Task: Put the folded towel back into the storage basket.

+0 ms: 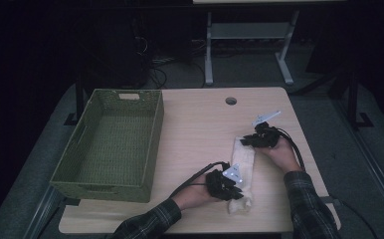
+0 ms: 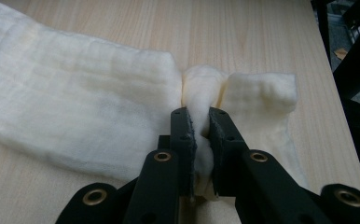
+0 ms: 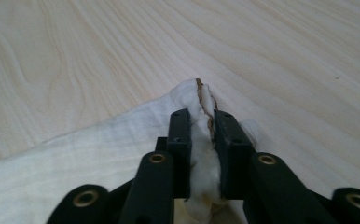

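A cream-white cloth (image 1: 241, 172) lies as a long folded strip on the wooden desk (image 1: 200, 124), in the lower right part of the high view, running from near the front edge up toward the middle. The left gripper (image 1: 230, 185) is at the lower end of the strip. In the left gripper view its fingers (image 2: 183, 135) are nearly closed, and a bunched fold of the cloth (image 2: 75, 107) is pinched between them. The right gripper (image 1: 256, 139) is at the upper end of the strip. In the right gripper view its fingers (image 3: 180, 140) are also nearly closed on a raised edge of the cloth (image 3: 75, 168), which stands up between the pads. A green woven basket (image 1: 93, 122) stands at the left of the desk, well apart from the cloth.
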Demonstrator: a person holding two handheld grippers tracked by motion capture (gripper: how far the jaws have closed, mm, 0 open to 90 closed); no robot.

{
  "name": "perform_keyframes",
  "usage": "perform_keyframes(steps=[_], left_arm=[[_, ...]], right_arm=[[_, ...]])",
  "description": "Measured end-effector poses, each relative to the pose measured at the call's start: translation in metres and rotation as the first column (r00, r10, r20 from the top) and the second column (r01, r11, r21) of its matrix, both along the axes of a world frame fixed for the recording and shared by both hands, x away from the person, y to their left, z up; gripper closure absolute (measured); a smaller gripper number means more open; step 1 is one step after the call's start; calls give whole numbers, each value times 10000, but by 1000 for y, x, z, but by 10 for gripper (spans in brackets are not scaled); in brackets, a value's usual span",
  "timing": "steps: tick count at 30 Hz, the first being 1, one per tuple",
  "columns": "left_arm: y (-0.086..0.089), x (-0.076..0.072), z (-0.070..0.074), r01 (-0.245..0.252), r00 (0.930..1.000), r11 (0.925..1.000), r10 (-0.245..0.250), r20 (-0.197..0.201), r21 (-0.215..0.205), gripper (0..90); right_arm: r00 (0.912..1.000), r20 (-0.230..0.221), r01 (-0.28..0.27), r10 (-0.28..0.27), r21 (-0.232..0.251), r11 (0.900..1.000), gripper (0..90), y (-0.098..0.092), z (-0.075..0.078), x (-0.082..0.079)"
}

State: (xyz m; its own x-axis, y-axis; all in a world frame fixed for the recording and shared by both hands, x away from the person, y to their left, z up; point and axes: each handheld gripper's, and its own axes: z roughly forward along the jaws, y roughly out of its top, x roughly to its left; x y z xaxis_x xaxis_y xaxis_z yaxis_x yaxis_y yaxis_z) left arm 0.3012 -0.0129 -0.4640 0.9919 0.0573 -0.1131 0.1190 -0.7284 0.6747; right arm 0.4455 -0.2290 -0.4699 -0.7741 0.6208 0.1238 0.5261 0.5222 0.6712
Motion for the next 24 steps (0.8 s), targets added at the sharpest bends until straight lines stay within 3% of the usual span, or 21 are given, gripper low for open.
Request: perform_keyframes(steps=[5,12,18,21,24], left_arm=[[1,1,4,17,9999,9999,-19,-115,-163,820],[15,5,25,-139,9999,9968,130,-114,-790,822],[31,10,41,-443,9990,9916,440,-48,-1215,822],[38,12,52,-499,9987,9899,512,71,-1325,822],[44,13,63,-521,9983,9891,553,193,-1375,822]], right_arm=[[9998,-163,86,-88,-73,9999,820,2,2,0],[9999,12,124,-124,-703,9974,834,10,8,0],[9998,194,101,-89,-651,9978,839,16,17,4],[9992,315,249,-237,-400,9989,841,19,23,4],[9993,344,127,-110,-500,9987,841,26,30,6]])
